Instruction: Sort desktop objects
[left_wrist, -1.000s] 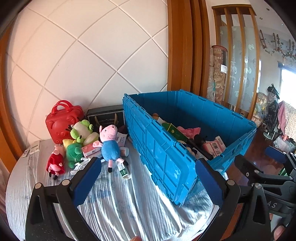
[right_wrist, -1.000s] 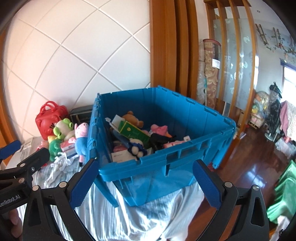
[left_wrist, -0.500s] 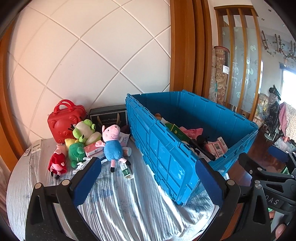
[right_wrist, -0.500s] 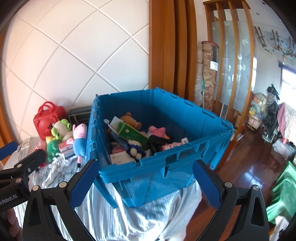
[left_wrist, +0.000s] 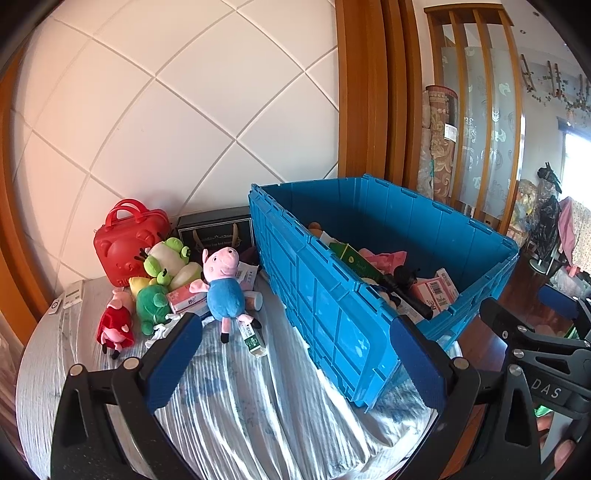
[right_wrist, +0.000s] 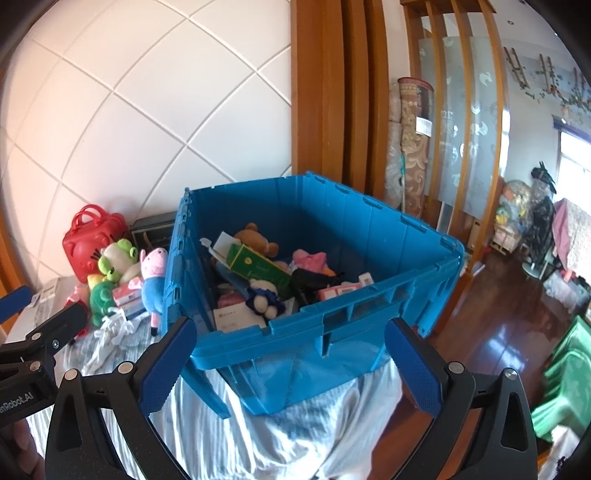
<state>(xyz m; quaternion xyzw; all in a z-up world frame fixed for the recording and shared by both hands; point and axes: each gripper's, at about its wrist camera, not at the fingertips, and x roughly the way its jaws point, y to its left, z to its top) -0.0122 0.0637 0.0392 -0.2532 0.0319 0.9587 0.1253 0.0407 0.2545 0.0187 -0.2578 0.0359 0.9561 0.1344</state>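
Both views shift a little against a second ago, though nothing on the table moves. In the left wrist view the blue crate (left_wrist: 332, 314) and the pig plush in blue (left_wrist: 223, 284) sit slightly higher and further right. In the right wrist view the crate rim (right_wrist: 295, 328) edges a touch left.
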